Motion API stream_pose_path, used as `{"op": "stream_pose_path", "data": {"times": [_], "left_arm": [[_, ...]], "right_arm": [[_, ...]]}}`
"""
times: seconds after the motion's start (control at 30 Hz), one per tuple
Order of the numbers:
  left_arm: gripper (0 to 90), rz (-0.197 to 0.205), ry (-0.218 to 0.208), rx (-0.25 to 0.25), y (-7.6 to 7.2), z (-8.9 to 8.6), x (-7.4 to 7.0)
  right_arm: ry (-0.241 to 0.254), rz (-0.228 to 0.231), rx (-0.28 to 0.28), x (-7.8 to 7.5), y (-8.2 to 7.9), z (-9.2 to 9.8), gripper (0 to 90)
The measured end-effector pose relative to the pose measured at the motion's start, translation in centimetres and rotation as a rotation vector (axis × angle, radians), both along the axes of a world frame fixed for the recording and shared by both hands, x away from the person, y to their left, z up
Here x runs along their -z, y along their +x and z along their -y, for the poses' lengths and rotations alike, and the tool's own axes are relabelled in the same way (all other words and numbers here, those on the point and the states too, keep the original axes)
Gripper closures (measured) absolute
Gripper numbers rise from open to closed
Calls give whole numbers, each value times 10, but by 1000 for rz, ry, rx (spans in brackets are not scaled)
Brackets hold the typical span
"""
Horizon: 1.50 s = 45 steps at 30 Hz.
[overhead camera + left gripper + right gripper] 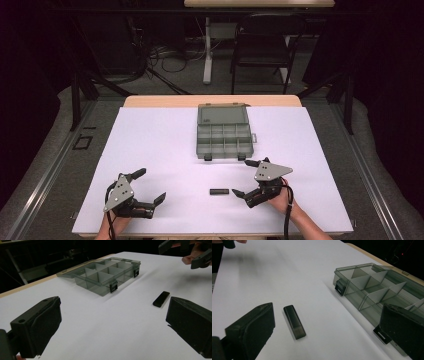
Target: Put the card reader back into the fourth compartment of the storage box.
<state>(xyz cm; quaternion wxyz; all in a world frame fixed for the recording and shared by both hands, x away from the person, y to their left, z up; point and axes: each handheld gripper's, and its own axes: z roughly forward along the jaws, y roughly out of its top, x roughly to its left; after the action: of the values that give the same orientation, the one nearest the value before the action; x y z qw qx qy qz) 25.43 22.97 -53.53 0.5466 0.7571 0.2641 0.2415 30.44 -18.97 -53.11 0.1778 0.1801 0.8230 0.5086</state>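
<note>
White sheet (165, 150) covering a wooden table (150, 101). Grey translucent compartment box (224, 137), lid open and laid back, 2 black latches on its near edge, dividers upright, compartments apparently empty; sits at the sheet's centre, far half. Small black rectangular stick (219, 191), flat on the sheet, near the box's front, just beside the right gripper (241, 178); nothing lies between them. Right gripper: jaws spread, holding nothing. Left gripper (150, 186): jaws spread wide, empty, well apart from the stick. Background: dark folding chair (262, 45), floor cables (170, 57). No legible writing.
</note>
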Motion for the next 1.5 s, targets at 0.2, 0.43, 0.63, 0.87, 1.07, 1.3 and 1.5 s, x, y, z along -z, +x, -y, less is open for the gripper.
{"op": "stream_pose_path", "data": {"times": [0.2,0.43,0.63,0.87,1.07,1.3,1.5], "left_arm": [[2,-2,-1,1,0,0,0],[1,-2,-2,7,0,0,0],[1,-3,-2,7,0,0,0],[1,-5,3,7,1,0,1],[2,-6,6,11,1,1,1],[2,-5,7,14,1,0,1],[2,-6,5,16,1,0,1]], "right_arm": [[-12,-16,-10,2,5,-5,0],[-38,-45,-27,4,9,-11,0],[-59,-74,-55,6,14,-16,0],[-76,-85,-73,8,15,-20,0],[-96,-87,-106,10,16,-24,0],[-109,-98,-158,13,18,-32,0],[-123,-108,-186,15,19,-35,0]]}}
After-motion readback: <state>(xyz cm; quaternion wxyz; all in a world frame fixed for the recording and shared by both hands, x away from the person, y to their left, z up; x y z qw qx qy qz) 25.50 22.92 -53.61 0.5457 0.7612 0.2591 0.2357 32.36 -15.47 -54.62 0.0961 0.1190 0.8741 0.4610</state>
